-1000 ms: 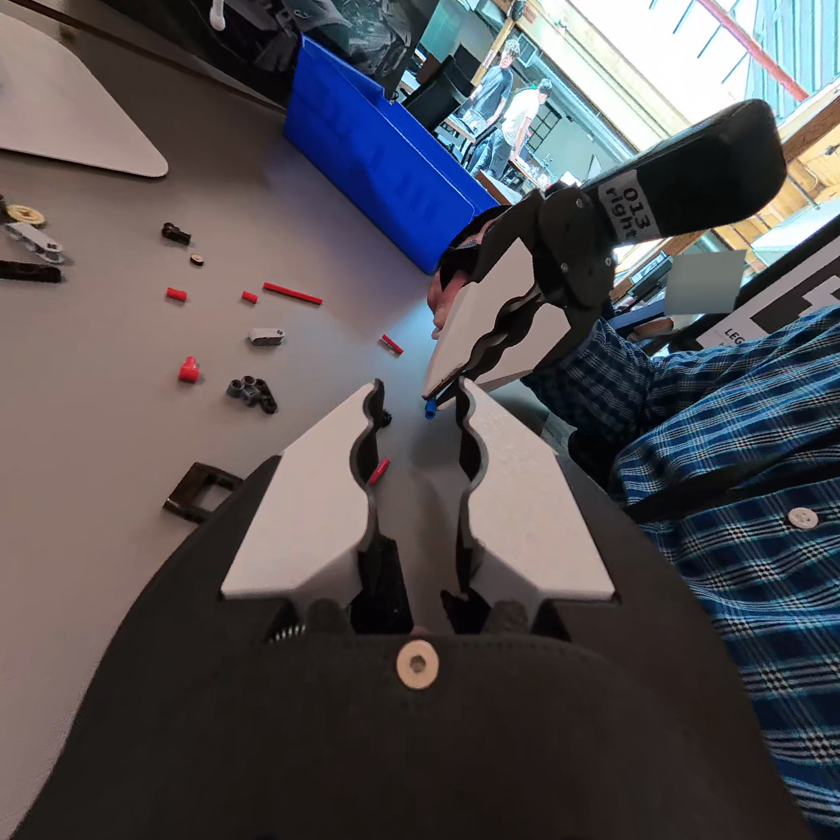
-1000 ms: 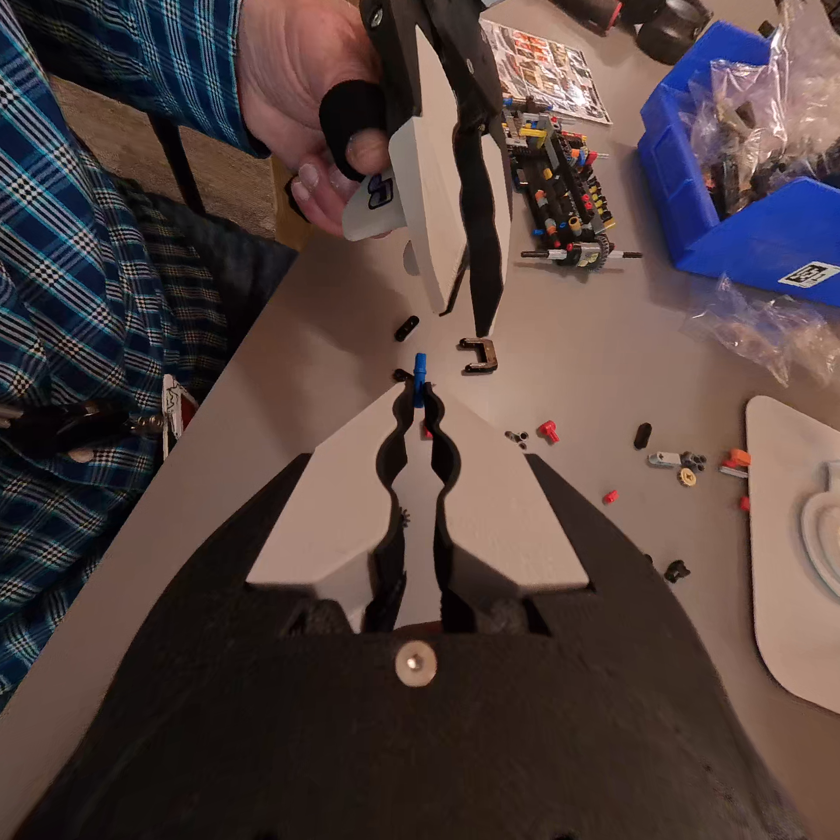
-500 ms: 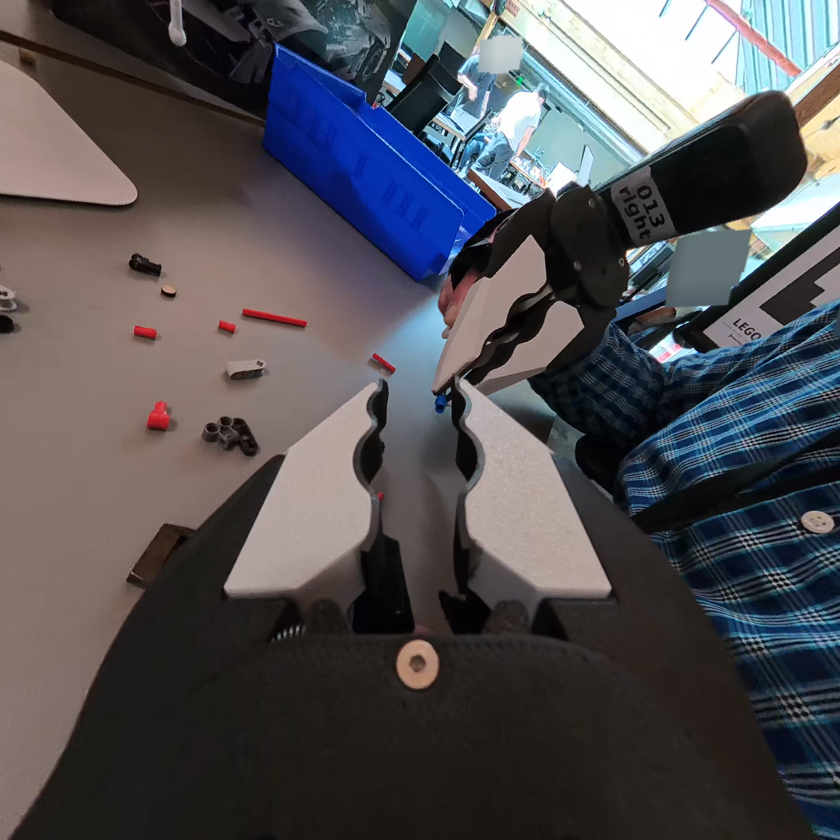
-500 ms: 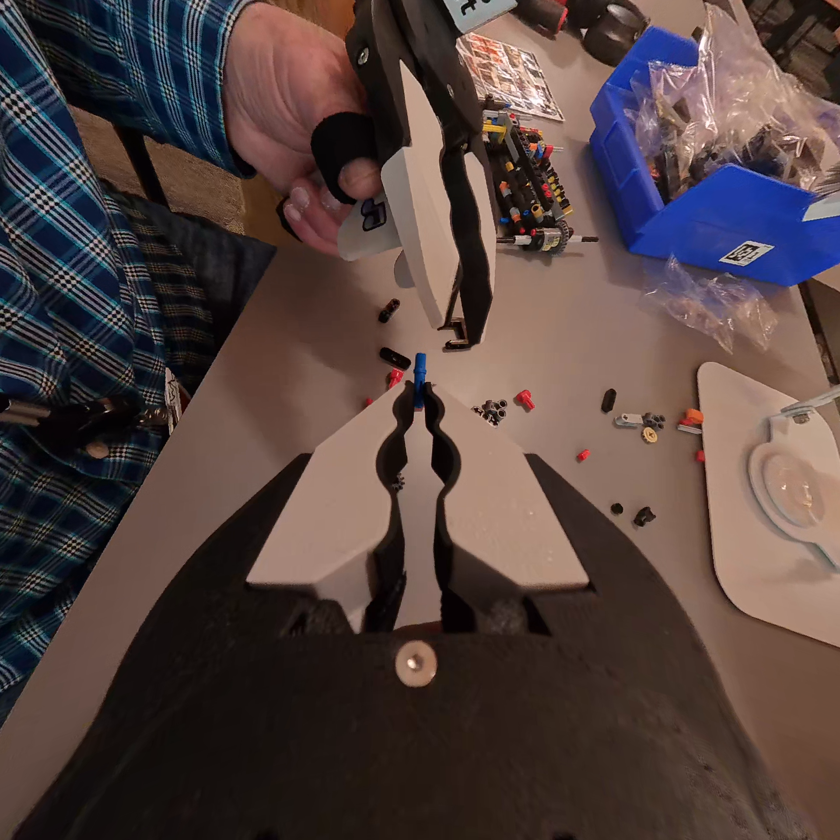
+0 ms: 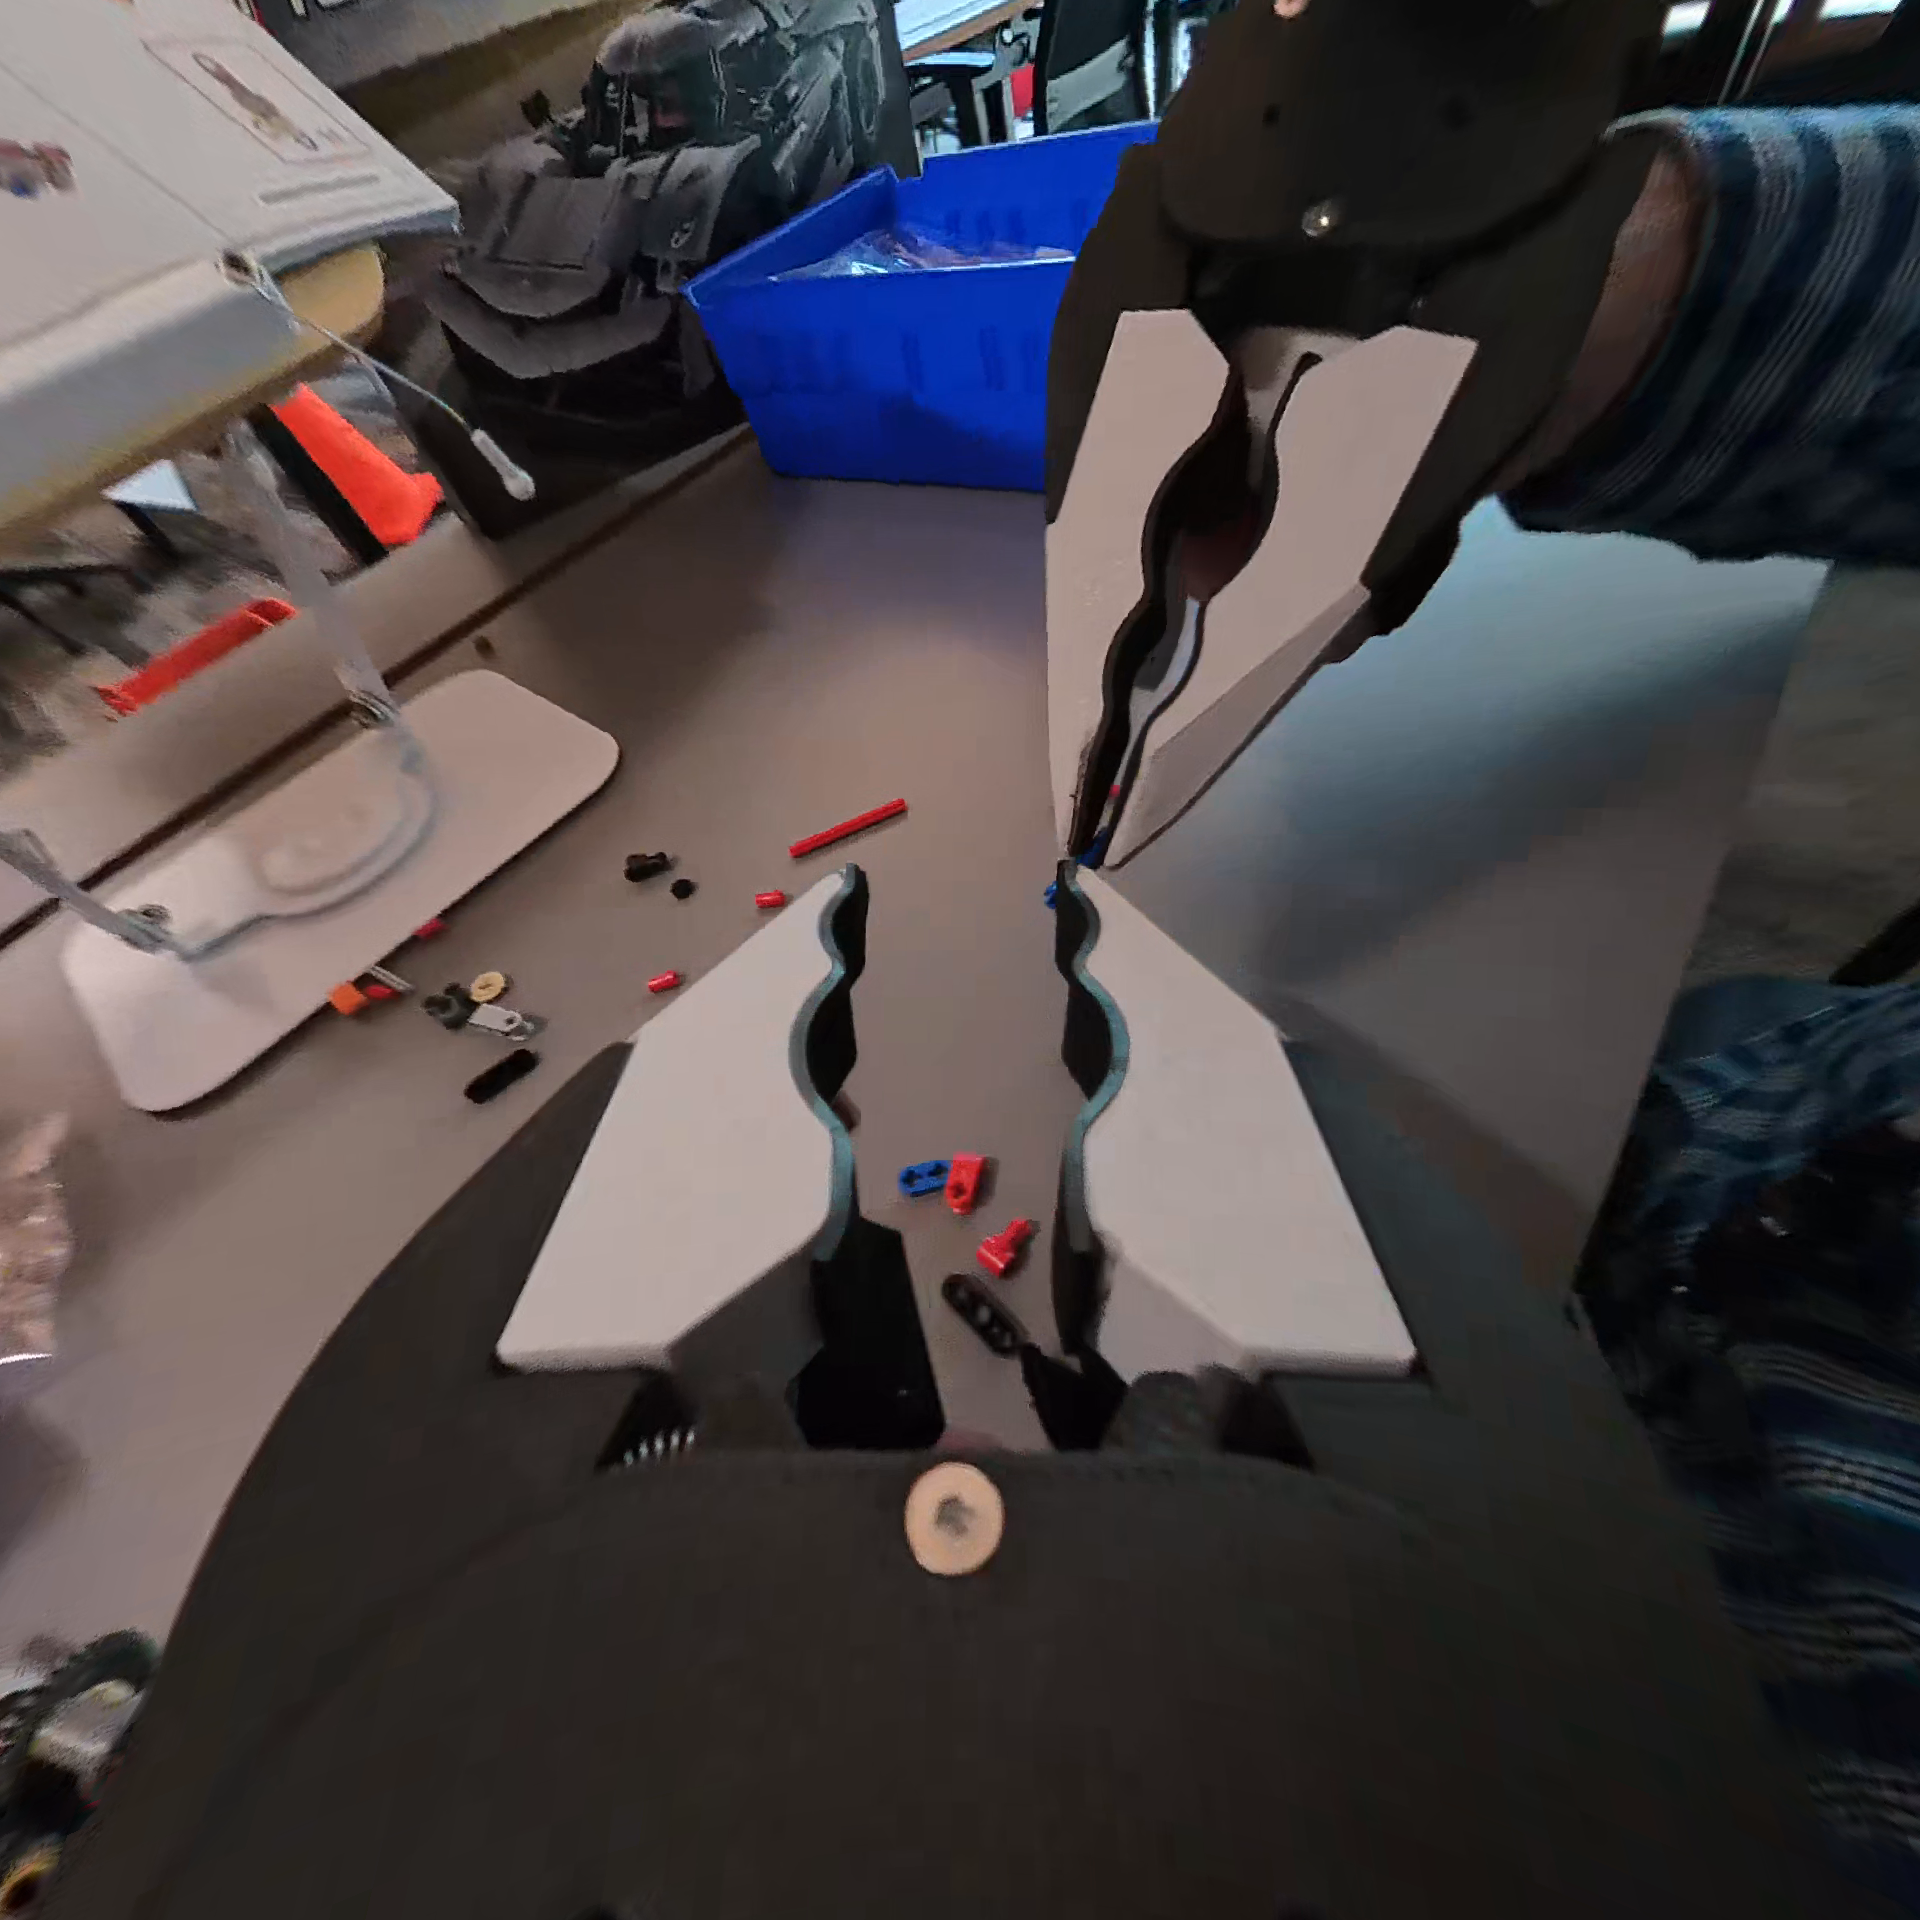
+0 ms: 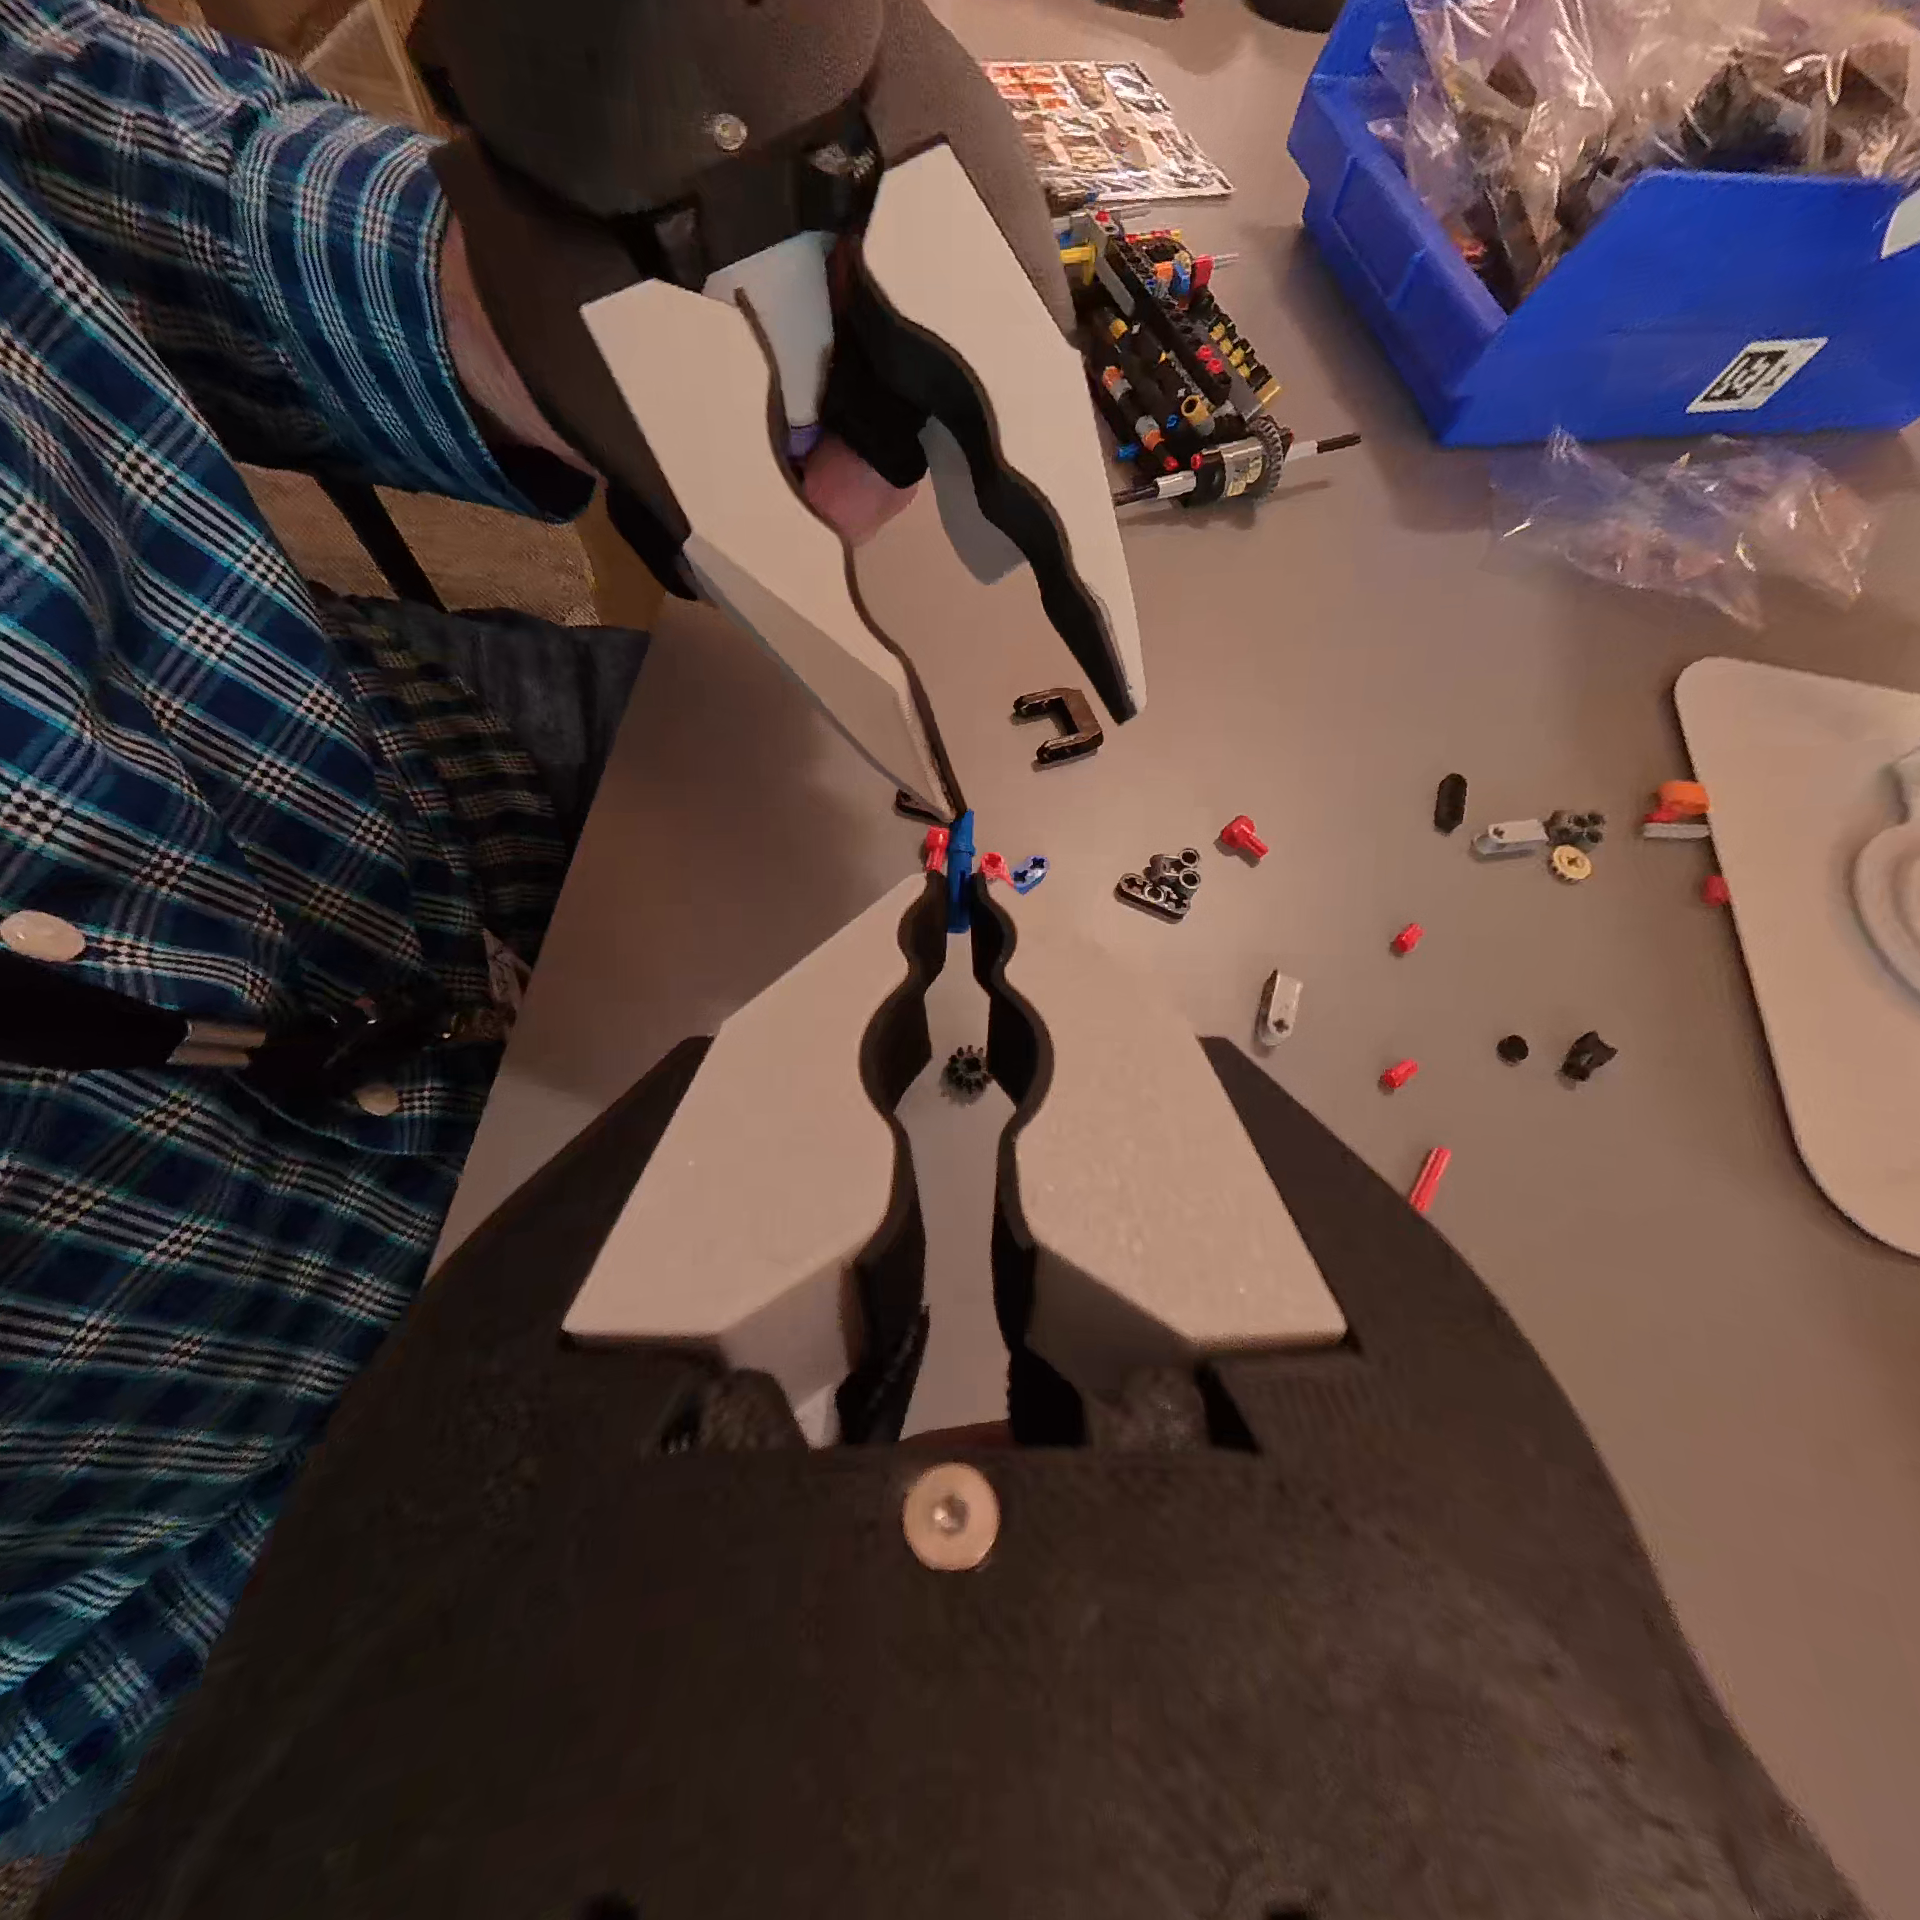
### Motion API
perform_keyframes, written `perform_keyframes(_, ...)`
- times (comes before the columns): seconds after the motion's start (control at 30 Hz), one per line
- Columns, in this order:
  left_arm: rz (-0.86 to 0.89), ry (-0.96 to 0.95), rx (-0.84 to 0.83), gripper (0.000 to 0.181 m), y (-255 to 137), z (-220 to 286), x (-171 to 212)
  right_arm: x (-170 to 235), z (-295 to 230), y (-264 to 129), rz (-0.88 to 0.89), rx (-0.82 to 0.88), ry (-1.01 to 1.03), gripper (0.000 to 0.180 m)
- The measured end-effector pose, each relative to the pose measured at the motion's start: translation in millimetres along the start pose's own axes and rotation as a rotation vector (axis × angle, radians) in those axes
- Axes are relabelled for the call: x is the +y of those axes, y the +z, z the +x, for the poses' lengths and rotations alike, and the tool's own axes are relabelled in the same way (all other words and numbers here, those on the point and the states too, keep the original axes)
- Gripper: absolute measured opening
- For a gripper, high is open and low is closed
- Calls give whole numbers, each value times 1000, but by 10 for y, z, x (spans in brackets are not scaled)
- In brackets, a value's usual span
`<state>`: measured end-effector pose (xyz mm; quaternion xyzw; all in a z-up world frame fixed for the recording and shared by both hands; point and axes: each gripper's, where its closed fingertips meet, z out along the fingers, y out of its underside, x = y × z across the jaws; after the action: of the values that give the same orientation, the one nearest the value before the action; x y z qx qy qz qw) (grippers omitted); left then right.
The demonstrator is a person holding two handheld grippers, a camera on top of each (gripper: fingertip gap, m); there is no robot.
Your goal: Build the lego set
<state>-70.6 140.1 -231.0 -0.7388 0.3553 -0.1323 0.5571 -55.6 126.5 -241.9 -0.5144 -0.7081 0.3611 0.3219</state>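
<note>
My right gripper (image 6: 961,902) is shut on a small blue pin (image 6: 960,868) that sticks out past its fingertips, held just above the grey table (image 6: 1351,727). In the left wrist view it comes down from the upper right (image 5: 1089,844) with the blue pin (image 5: 1086,860) at its tip. My left gripper (image 5: 961,891) is open and empty; its right fingertip sits against the pin. In the right wrist view the left gripper (image 6: 1034,753) hangs over a black U-shaped piece (image 6: 1060,727). A partly built Lego model (image 6: 1174,353) lies farther back.
Loose red, black and grey parts (image 6: 1158,883) are scattered on the table, some under my left gripper (image 5: 966,1184). A blue bin (image 6: 1662,343) with bagged parts, a plastic bag (image 6: 1683,520), a booklet (image 6: 1101,135) and a white stand base (image 6: 1818,935) lie around. The person's plaid sleeve (image 6: 208,416) is at the left. Less than 4 cm separates the two grippers' tips. My left tips are roughly 25 cm from the partly built Lego model (image 6: 1174,353).
My left gripper has turned and swung so its open fingers face the right gripper, with one fingertip now at the blue pin. The right gripper still holds the pin.
</note>
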Motion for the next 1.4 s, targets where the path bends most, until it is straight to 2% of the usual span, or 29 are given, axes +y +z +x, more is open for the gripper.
perform_keyframes(0.13,-5,37,-27,33,-1,-10,-7,9,22,-10,26,5,65,1)
perform_keyframes(0.4,69,-212,44,31,-61,-58,-47,-46,178,-152,100,142,77,0)
perform_keyframes(0.67,42,-49,14,29,-15,46,-95,-74,155,-178,107,162,65,0)
perform_keyframes(0.97,112,-368,208,24,-46,180,-160,-87,41,-169,44,240,-114,0)
perform_keyframes(1.2,-99,-299,55,25,-420,-52,421,338,-135,-6,-122,187,-84,0)
perform_keyframes(1.3,-187,-287,-14,26,-543,-168,698,565,-26,6,-197,219,-35,0)
perform_keyframes(1.4,-201,-300,-29,27,-567,-207,788,698,126,12,-239,254,14,0)
